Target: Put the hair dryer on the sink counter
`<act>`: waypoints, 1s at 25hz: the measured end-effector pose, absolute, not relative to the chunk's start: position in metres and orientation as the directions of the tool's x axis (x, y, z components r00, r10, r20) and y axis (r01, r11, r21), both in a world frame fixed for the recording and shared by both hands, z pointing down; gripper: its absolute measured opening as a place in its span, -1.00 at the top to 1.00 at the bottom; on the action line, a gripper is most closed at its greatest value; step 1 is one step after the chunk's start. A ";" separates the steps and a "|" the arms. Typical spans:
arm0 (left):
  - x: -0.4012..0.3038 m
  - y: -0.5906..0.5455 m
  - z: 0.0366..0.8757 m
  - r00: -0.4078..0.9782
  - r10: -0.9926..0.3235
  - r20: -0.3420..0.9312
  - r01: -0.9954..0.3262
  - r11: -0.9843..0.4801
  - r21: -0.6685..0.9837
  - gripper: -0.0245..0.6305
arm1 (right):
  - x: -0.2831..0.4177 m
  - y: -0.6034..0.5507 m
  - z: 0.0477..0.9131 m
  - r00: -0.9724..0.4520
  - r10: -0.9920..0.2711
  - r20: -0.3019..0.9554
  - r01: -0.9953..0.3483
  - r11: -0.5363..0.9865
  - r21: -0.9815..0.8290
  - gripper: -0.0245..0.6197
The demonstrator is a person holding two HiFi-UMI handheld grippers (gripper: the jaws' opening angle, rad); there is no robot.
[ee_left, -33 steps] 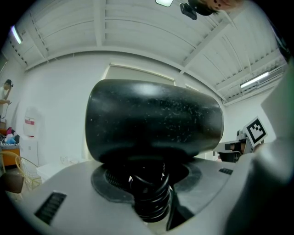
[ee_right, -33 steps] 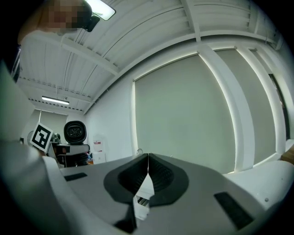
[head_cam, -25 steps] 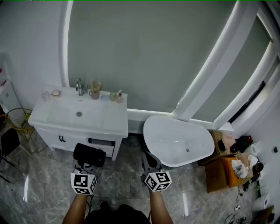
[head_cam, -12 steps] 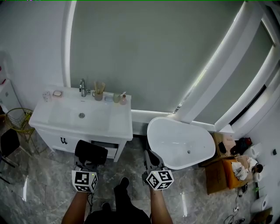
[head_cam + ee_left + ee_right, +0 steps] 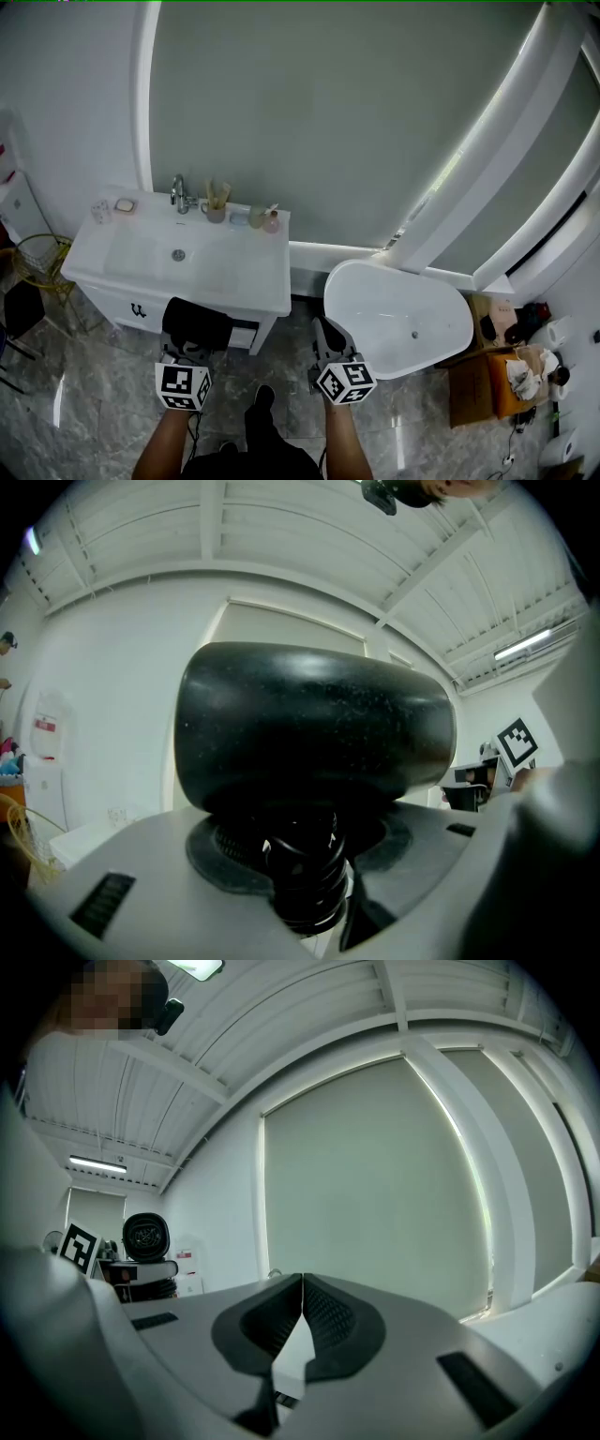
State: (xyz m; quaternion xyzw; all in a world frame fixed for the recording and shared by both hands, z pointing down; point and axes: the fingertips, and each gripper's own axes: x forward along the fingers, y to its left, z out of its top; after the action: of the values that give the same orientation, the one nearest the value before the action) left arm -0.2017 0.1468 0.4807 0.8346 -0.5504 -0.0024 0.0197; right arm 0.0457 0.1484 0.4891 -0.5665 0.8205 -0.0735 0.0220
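Black hair dryer [image 5: 314,728] sits clamped between the left gripper's [image 5: 190,350] jaws.

hair dryer [image 5: 197,323] nearer sink counter [image 5: 244,277] edge; foot [image 5: 263,397] stepped forward

I see a big grey blind [image 5: 309,122] across the back wall, w/ lit white frame strips beside it. Floor [image 5: 84,403] is glossy grey marble w/ light streaks. White sink counter [image 5: 239,272] at left agst the wall, white oval tub [image 5: 375,295] to its right. Wire basket [image 5: 37,255] far left, cardboard boxes [image 5: 469,394] far right. Ceiling: white beams, tube light [image 5: 525,644].
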 end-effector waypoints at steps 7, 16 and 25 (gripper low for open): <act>-0.171 0.073 0.486 0.362 -0.931 0.031 -0.931 -0.361 0.045 0.29 | 0.073 0.066 0.495 -0.402 -0.913 0.059 -0.908 0.390 -0.154 0.83; -0.118 -0.047 0.479 0.291 -0.956 0.041 -0.956 -0.289 0.041 0.29 | 0.113 -0.071 0.499 -0.488 -0.869 0.080 -0.866 0.472 -0.163 0.83; -0.093 -0.105 0.488 0.232 -0.969 0.080 -0.972 -0.229 0.045 0.29 | 0.130 -0.142 0.508 -0.543 -0.835 0.093 -0.830 0.517 -0.207 0.83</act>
State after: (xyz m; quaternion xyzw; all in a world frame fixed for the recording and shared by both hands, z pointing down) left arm -0.0934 -0.1051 0.4879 0.7836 -0.6195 0.0176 0.0425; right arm 0.1304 -0.1421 0.5080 -0.4780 0.8709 -0.1137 0.0091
